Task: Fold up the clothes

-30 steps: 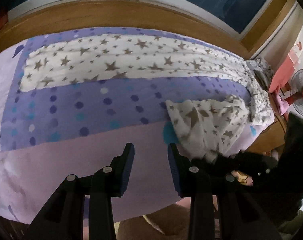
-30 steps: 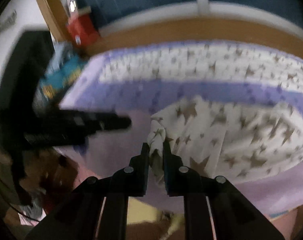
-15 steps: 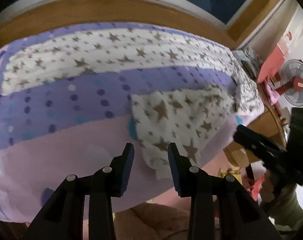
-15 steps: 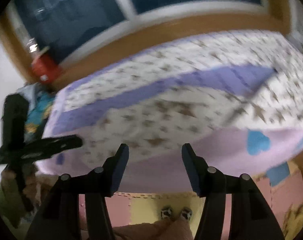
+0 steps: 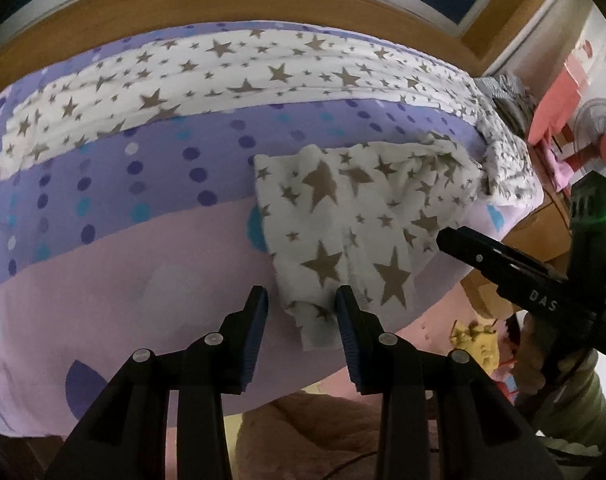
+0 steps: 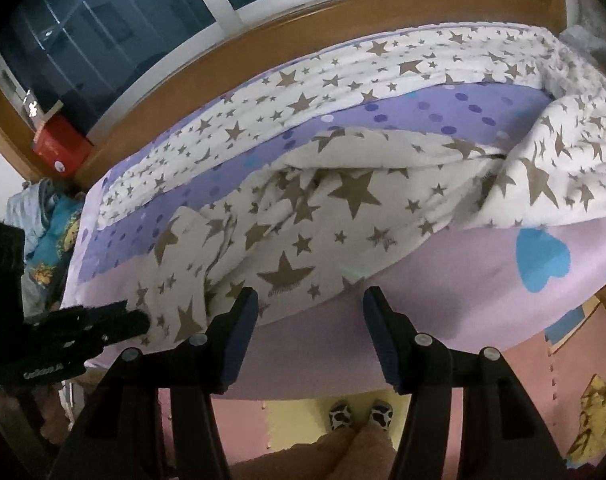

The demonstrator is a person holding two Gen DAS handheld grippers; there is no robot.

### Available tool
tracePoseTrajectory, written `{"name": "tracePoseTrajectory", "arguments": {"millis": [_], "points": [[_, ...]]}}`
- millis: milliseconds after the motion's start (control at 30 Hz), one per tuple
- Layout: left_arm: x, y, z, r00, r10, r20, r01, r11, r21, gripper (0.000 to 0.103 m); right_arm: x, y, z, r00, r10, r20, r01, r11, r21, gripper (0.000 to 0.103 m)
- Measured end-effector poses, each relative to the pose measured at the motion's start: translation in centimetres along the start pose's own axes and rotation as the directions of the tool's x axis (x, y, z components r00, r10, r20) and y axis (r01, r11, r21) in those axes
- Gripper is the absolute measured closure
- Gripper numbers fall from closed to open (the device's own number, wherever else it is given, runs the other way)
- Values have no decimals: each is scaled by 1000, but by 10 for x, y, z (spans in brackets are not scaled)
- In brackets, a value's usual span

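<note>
White star-printed garment (image 5: 355,216) lies bunched at the near edge of the purple-and-pink bed sheet (image 5: 123,264).
Left gripper (image 5: 302,307) and right gripper (image 6: 310,311) both hang open, holding nothing; only the right view shows the blue heart print (image 6: 543,258).

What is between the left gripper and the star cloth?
Nothing visible. The open left gripper already has the star cloth's hanging corner between its fingers, over the bed edge. The right gripper sits off to the side.
</note>
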State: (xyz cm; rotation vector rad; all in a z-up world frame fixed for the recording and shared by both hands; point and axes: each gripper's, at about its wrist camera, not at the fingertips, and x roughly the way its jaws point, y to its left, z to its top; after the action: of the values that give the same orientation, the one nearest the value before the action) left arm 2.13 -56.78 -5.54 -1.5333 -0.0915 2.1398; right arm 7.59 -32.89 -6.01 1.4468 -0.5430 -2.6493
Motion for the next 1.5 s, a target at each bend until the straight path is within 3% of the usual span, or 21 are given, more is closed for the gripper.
{"name": "tracePoseTrajectory", "arguments": {"millis": [167, 233, 267, 300, 333, 367, 467, 633, 700, 800, 967, 1067, 1167, 1367, 1500], "points": [[13, 0, 3, 997, -70, -14, 69, 997, -29, 68, 6, 2, 6, 1000, -22, 20, 22, 1000, 14, 47], [14, -3, 4, 997, -83, 4, 83, 996, -25, 68, 9, 5, 9, 998, -46, 32, 45, 999, 9, 53], [15, -3, 4, 995, -96, 7, 96, 995, -30, 69, 11, 7, 11, 998, -59, 37, 59, 998, 4, 65], [15, -3, 4, 994, -111, 9, 111, 993, -36, 73, 10, 9, 13, 997, -63, 46, 63, 998, -4, 87], [13, -3, 3, 992, -128, 11, 128, 991, -45, 90, 5, 12, 17, 997, -50, 59, 51, 999, -17, 97], [11, -2, 2, 989, -148, 13, 148, 988, -52, 94, 0, 15, 21, 997, -38, 72, 40, 999, -31, 100], [-9, -1, -3, 973, -231, 27, 232, 970, -73, 94, -15, 24, 32, 994, 1, 110, 6, 997, -72, 100], [-66, -1, -12, 911, -392, 131, 408, 902, -142, 94, -41, 38, 51, 983, 70, 170, -45, 989, -142, 100], [-85, 1, -15, 893, -410, 184, 439, 885, -157, 94, -52, 44, 59, 977, 98, 192, -65, 983, -171, 100], [-95, 10, -13, 881, -406, 242, 454, 870, -193, 94, -67, 53, 70, 965, 141, 223, -92, 972, -215, 100], [-69, 50, -3, 912, -310, 268, 392, 851, -349, 94, 17, 70, 92, 995, 91, 50, -73, 954, -290, 100], [-62, 77, 0, 933, -236, 272, 335, 846, -415, 94, 68, 75, 102, 999, 25, -33, -34, 948, -317, 100], [-70, 86, -3, 944, -170, 282, 282, 861, -424, 94, 95, 70, 108, 997, -23, -69, 1, 954, -299, 99], [-71, 83, 5, 979, -78, 190, 137, 936, -325, 86, 92, 55, 112, 993, 45, -109, -65, 979, -192, 90], [-63, 67, 25, 990, -52, 134, 73, 985, -154, 84, 54, 51, 95, 994, 106, -33, -110, 980, -168, 67]]}}
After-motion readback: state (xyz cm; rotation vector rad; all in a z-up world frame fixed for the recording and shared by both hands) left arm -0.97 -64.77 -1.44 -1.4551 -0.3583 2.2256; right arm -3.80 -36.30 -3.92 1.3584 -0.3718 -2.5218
